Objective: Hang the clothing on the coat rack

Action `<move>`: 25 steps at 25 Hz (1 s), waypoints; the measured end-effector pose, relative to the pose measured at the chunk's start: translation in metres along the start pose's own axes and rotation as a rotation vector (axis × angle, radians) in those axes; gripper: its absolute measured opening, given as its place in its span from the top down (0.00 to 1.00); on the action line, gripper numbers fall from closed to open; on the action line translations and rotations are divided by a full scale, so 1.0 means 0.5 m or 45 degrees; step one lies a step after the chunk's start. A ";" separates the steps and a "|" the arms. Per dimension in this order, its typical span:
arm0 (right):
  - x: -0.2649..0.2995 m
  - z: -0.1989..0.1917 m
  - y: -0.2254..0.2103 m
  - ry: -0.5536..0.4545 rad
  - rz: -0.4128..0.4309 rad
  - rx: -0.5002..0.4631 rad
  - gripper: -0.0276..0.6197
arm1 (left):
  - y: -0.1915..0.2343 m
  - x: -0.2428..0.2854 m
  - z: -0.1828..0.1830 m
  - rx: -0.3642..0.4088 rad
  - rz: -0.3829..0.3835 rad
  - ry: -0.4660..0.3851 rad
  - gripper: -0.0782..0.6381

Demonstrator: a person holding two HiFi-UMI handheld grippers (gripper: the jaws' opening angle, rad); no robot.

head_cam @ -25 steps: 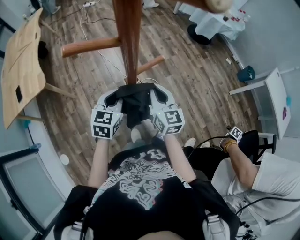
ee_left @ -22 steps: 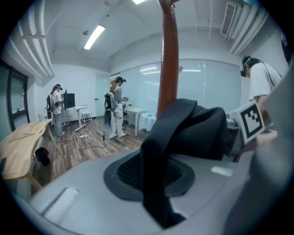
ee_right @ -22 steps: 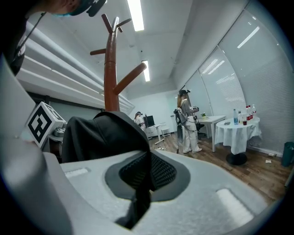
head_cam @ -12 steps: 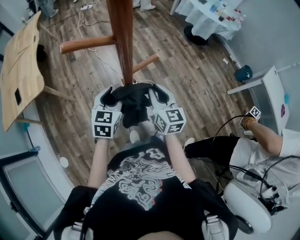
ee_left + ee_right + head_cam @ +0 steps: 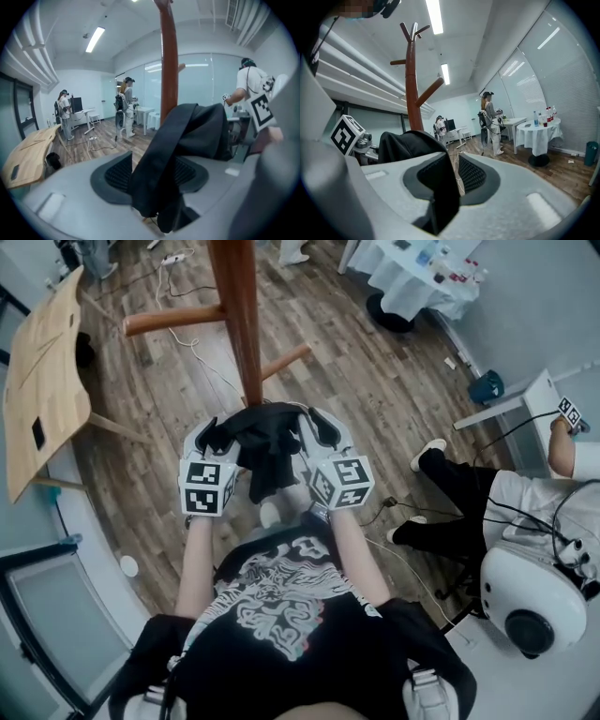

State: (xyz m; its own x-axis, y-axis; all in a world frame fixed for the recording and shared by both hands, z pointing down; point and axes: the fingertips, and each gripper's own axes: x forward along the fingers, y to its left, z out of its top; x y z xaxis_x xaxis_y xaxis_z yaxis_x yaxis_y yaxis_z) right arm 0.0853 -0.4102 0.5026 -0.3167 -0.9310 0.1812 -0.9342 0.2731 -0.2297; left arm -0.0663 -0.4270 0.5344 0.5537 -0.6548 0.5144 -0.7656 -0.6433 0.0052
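Here, dark clothing (image 5: pixel 267 451) is held before the coat rack (image 5: pixel 239 324) for hanging; right tongs (image 5: pixel 317 429) are clenched on it, left tongs (image 5: pixel 214 435) being opened around it.

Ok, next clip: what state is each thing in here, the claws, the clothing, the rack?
left claw: jaws opening, black fabric garment between them
right claw: shut on the garment
black fabric garment: slung between both claws, not hung yet
brown wooden coat rack: upright, visible pegs bare
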 end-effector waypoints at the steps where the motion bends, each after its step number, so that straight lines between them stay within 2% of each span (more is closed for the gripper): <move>1: -0.004 0.002 0.002 -0.005 -0.003 -0.001 0.84 | 0.000 -0.006 -0.002 -0.005 -0.001 -0.003 0.60; 6: -0.021 0.001 0.015 -0.012 -0.005 -0.003 0.84 | -0.004 -0.033 -0.016 -0.044 -0.021 -0.009 0.59; 14: -0.062 -0.003 0.023 -0.011 -0.024 -0.025 0.84 | -0.013 -0.082 -0.029 -0.062 0.016 -0.038 0.59; 17: -0.078 0.004 0.032 -0.029 -0.010 -0.023 0.84 | -0.022 -0.109 -0.019 -0.092 -0.002 -0.098 0.59; 20: -0.099 0.013 0.040 -0.048 0.000 -0.071 0.85 | -0.036 -0.129 -0.012 -0.128 -0.033 -0.137 0.59; 25: -0.136 0.023 0.034 -0.088 0.028 -0.065 0.85 | -0.068 -0.168 0.005 -0.104 0.004 -0.228 0.60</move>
State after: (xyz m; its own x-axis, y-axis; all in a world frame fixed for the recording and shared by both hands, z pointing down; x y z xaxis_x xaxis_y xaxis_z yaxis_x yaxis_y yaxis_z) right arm 0.0927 -0.3453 0.4755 -0.3266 -0.9387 0.1102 -0.9349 0.3037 -0.1837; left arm -0.0857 -0.3513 0.4889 0.5948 -0.7217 0.3539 -0.7876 -0.6113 0.0770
